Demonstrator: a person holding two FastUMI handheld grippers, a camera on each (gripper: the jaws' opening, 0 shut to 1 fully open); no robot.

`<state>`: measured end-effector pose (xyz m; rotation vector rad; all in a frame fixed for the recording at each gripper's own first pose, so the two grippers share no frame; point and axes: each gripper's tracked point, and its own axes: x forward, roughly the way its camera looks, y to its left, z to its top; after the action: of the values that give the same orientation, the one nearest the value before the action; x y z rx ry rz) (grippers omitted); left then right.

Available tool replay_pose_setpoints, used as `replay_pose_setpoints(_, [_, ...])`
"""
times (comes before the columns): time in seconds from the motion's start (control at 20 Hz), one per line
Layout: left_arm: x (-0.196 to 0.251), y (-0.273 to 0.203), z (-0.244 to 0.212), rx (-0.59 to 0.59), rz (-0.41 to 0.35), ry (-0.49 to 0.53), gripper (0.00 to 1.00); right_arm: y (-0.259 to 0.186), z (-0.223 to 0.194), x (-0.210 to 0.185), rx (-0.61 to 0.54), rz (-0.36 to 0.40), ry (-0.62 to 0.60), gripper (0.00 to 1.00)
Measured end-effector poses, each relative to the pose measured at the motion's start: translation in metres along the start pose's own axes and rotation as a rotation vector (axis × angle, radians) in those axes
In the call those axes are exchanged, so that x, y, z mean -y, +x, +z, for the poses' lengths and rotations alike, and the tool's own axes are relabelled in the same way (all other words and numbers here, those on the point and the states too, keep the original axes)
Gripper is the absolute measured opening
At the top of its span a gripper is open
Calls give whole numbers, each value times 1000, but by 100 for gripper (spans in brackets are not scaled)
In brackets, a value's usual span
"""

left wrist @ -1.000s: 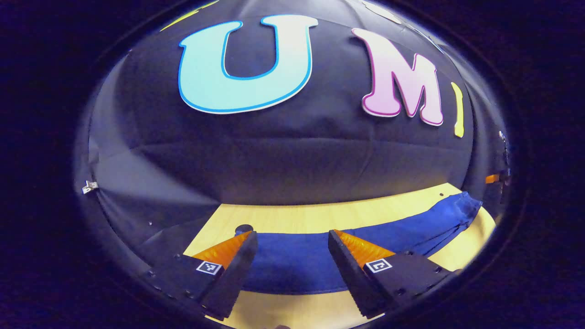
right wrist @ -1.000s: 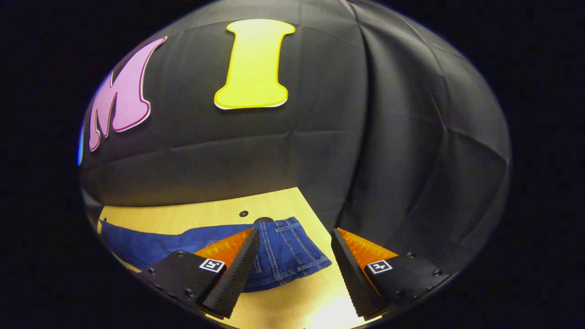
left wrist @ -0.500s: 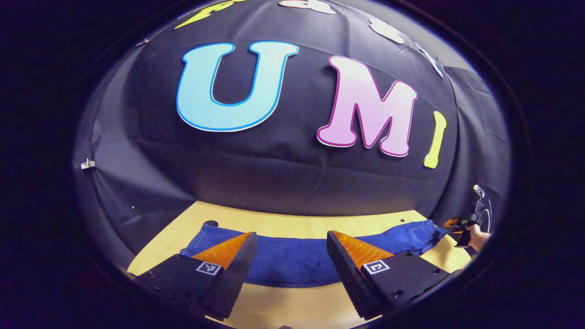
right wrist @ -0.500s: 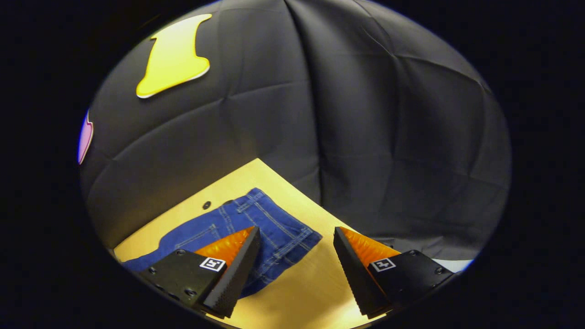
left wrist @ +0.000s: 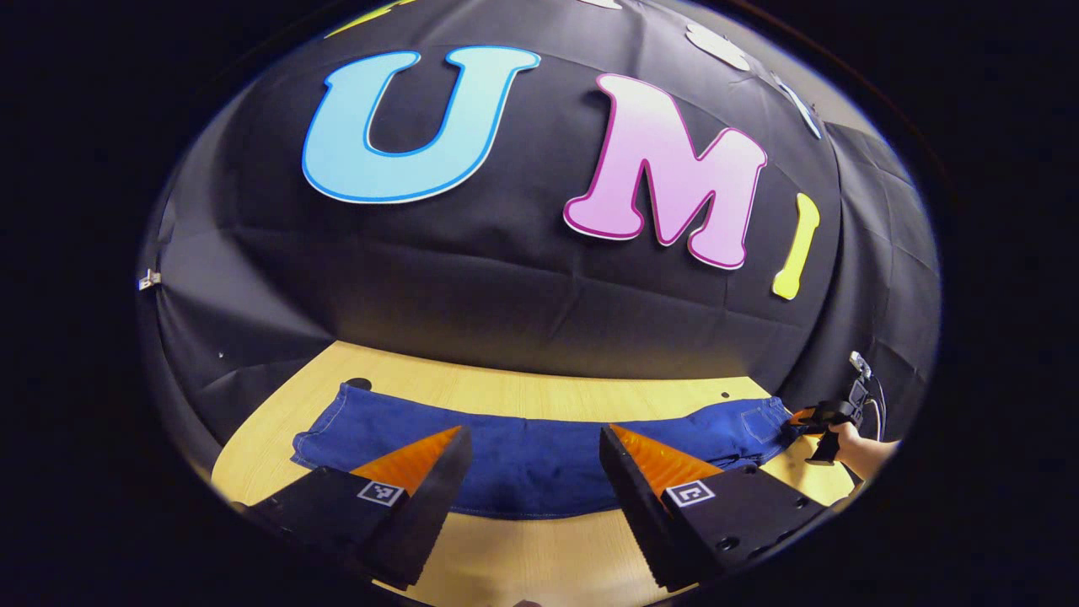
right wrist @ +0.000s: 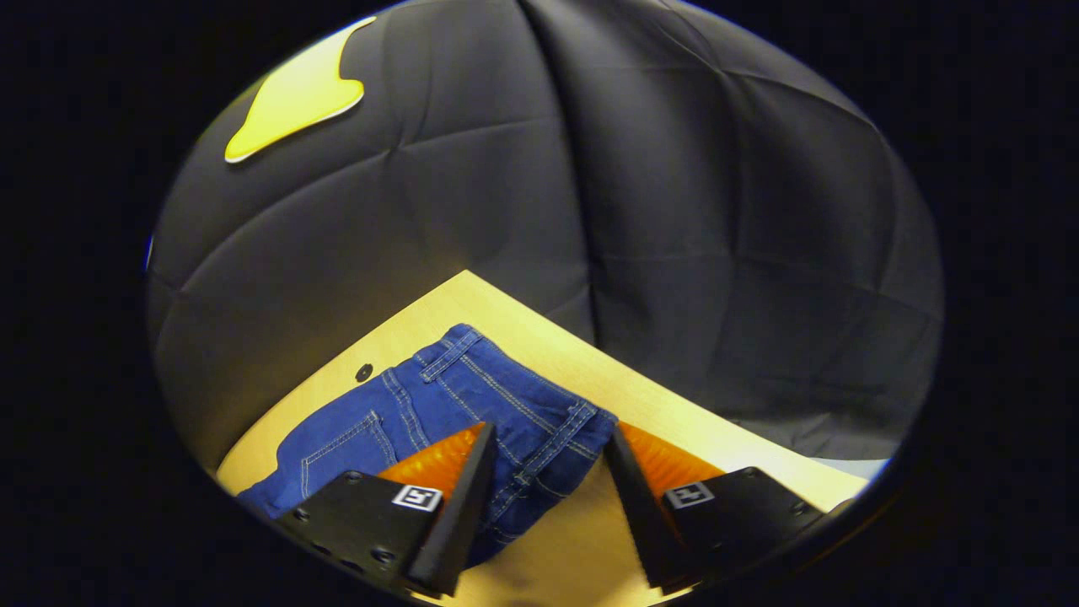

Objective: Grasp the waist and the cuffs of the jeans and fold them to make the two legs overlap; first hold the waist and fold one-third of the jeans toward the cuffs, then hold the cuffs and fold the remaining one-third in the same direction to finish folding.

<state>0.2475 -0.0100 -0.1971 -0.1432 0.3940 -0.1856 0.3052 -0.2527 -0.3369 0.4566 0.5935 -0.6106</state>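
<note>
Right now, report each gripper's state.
Left gripper: open, holding nothing, above the blue denim jeans.
Right gripper: open, fingers astride the jeans' waist, not gripping.

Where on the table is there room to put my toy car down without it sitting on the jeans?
Bare light wooden table lies in front of the blue denim jeans, and a thinner strip behind them by the black cloth wall. The corner past the waistband is free. The middle is taken.

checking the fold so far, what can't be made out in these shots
- Right gripper view: right gripper fingers cover the jeans waist corner, so contact is unclear.
- Left gripper view: left gripper fingers hide parts of the near leg edge.
- Left gripper view: the hand is too small to read.
</note>
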Motion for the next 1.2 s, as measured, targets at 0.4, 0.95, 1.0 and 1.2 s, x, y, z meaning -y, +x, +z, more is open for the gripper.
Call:
replay_pose_setpoints(0.4, [8, 10, -24, -50, -20, -53, 96, -1, 2, -7, 16, 126, 16, 16])
replay_pose_setpoints(0.95, [2, 6, -38, -48, -3, -81, 97, -198, 80, -82, 379, 465, -210, 5])
replay_pose_setpoints(1.0, [3, 5, -39, -51, -15, -83, 97, -215, 75, -90, 396, 497, -258, 4])
replay_pose_setpoints(1.2, [-6, -3, -34, -23, -19, -92, 97, -290, 52, -122, 467, 629, -415, 4])
